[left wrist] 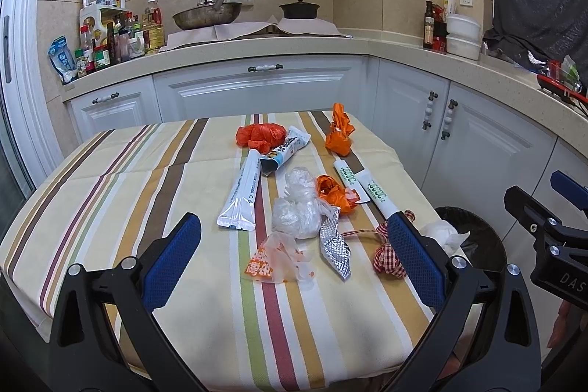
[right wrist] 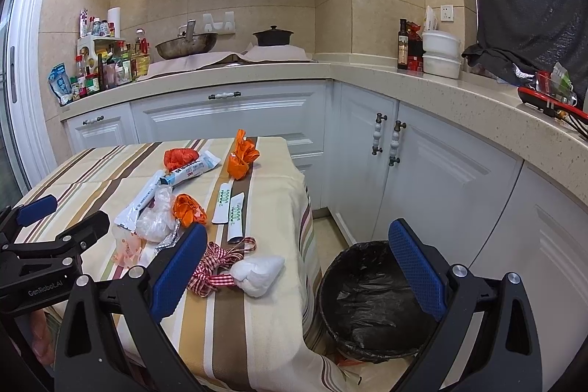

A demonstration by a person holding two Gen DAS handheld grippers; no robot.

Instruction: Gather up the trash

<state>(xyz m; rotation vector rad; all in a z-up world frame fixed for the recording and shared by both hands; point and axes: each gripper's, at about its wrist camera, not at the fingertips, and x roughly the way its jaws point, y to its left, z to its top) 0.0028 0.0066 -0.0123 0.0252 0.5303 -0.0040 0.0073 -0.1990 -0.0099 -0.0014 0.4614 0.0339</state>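
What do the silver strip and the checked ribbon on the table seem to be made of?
The silver strip looks like metal foil, shiny with embossed dimples, perhaps a blister pack. The checked ribbon looks like woven fabric, matte, with a red and white gingham pattern and soft loops.

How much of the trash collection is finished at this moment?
Nothing looks done: the bin shows only its black liner. Nothing is in hand; the left hand-held gripper and right hand-held gripper are both open and empty. All the trash is left on the table: orange bags, white pouch, clear plastic, checked ribbon, tissue wad.
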